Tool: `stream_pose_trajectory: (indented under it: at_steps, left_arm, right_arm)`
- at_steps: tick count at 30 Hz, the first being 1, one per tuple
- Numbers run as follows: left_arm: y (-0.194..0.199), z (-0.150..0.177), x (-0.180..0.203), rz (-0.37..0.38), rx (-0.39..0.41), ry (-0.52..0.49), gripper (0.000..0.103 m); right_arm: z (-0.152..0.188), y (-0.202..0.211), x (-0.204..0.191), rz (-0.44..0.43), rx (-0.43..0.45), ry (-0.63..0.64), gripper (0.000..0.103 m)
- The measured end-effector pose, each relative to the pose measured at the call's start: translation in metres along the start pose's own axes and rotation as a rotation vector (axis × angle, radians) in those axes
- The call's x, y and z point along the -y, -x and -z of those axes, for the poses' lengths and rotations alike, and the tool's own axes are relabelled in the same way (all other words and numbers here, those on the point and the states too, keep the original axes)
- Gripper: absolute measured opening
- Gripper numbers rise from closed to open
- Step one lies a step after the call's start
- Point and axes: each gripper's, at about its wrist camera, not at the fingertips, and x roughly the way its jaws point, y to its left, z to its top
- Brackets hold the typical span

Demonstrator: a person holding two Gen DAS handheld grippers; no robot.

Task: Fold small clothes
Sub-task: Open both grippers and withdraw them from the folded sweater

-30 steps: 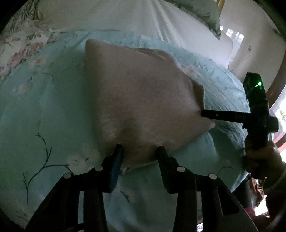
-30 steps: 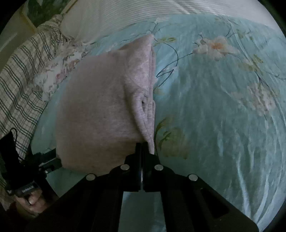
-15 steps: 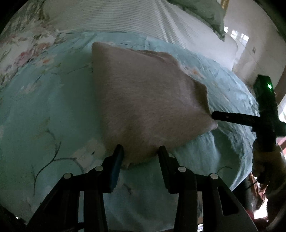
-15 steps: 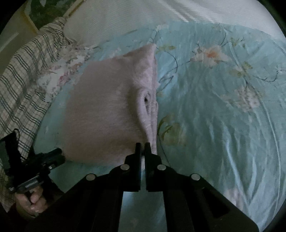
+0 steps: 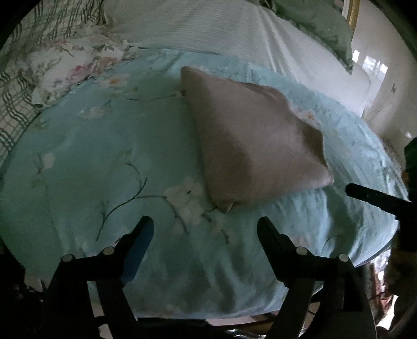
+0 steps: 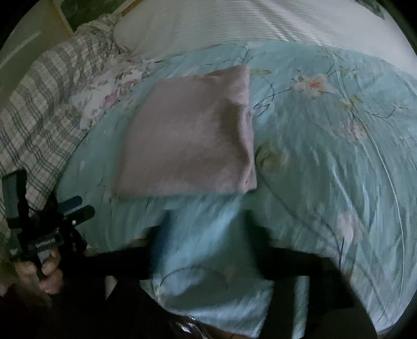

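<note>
Since both let go, garment (image 5: 258, 146) lies free | left gripper (image 5: 206, 229) spread, empty | right gripper (image 6: 206, 224) likewise

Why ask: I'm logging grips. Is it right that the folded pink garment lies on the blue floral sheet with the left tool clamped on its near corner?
Not quite. The left wrist view shows the left tool open, clear of the folded pink garment, which does lie on the blue floral sheet.

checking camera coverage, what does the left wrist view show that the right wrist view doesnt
Left wrist only: a green pillow at the head of the bed and a bright wall beyond it. Right wrist only: a hand gripping the left gripper's handle. Both share: the folded pink garment lying free on the blue floral sheet, the plaid blanket, and both the left gripper and right gripper open, jaws just opened, nothing between them.
</note>
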Motion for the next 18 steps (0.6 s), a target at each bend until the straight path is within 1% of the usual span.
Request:
stream_pose_trajectory:
  at_steps: [3,5,7,11,14,17,18]
  left_arm:
    - [0.001,0.01,0.002,-0.023,-0.017,-0.015,0.083]
    - [0.003,0.019,0.001,-0.029,-0.029,-0.016,0.083]
    - [0.003,0.025,0.001,-0.02,-0.044,-0.022,0.083]
    - [0.007,0.034,0.006,-0.056,-0.048,-0.048,0.083]
    - [0.015,0.034,0.008,-0.082,-0.042,-0.055,0.083]
    - [0.023,0.026,0.01,-0.116,-0.034,-0.062,0.084]
    - [0.027,0.023,0.011,-0.123,-0.027,-0.065,0.084]
  right_arm:
    - [0.015,0.004,-0.01,0.014,-0.021,0.034,0.069]
    - [0.023,0.006,-0.014,0.029,-0.035,0.05,0.071]
    - [0.029,0.008,-0.016,0.046,-0.041,0.064,0.078]
    - [0.036,0.013,-0.016,0.081,-0.052,0.089,0.08]
    - [0.036,0.016,-0.02,0.103,-0.062,0.113,0.084]
    - [0.035,0.027,-0.029,0.125,-0.039,0.167,0.088]
    - [0.033,0.031,-0.033,0.128,-0.029,0.183,0.092]
